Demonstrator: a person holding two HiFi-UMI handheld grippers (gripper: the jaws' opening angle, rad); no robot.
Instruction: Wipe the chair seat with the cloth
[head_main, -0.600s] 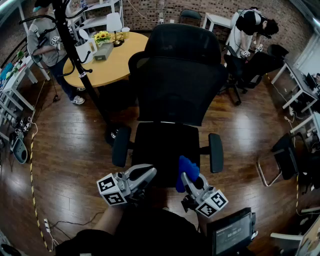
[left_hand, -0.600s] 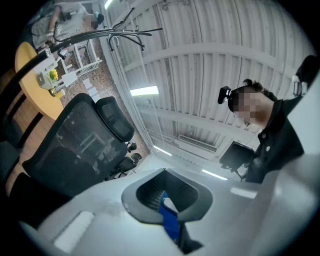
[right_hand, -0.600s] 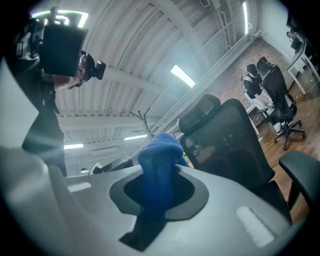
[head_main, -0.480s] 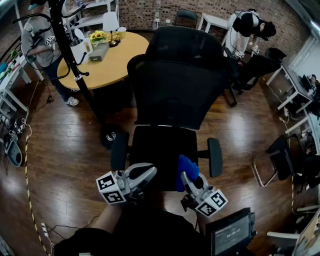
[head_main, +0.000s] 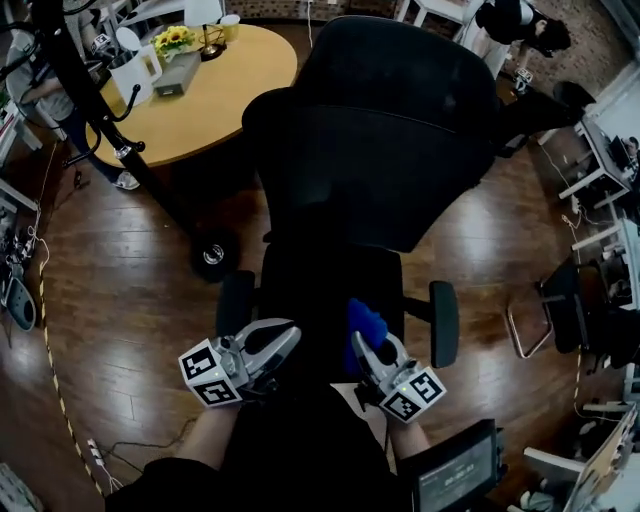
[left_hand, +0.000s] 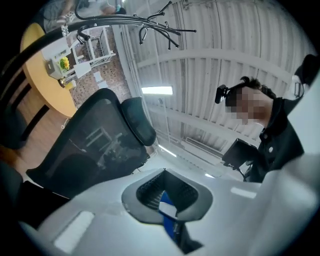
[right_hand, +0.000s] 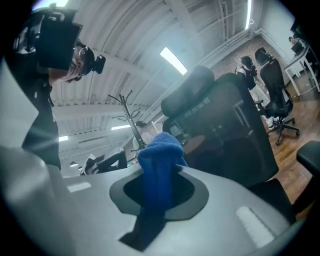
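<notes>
Black mesh office chair (head_main: 370, 130) fills the head view, its backrest hiding the rear of the seat (head_main: 325, 285). At the seat's front edge, the right hand-held gripper (head_main: 362, 348) is clamped on a bunched blue terry cloth (head_main: 366, 324); whether the cloth touches the seat is unclear. Beside it, the left hand-held gripper (head_main: 288, 334) has its jaws together, holding nothing.

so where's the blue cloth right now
The cloth is clamped in the right gripper, low in the head view, over the front of the chair seat.
</notes>
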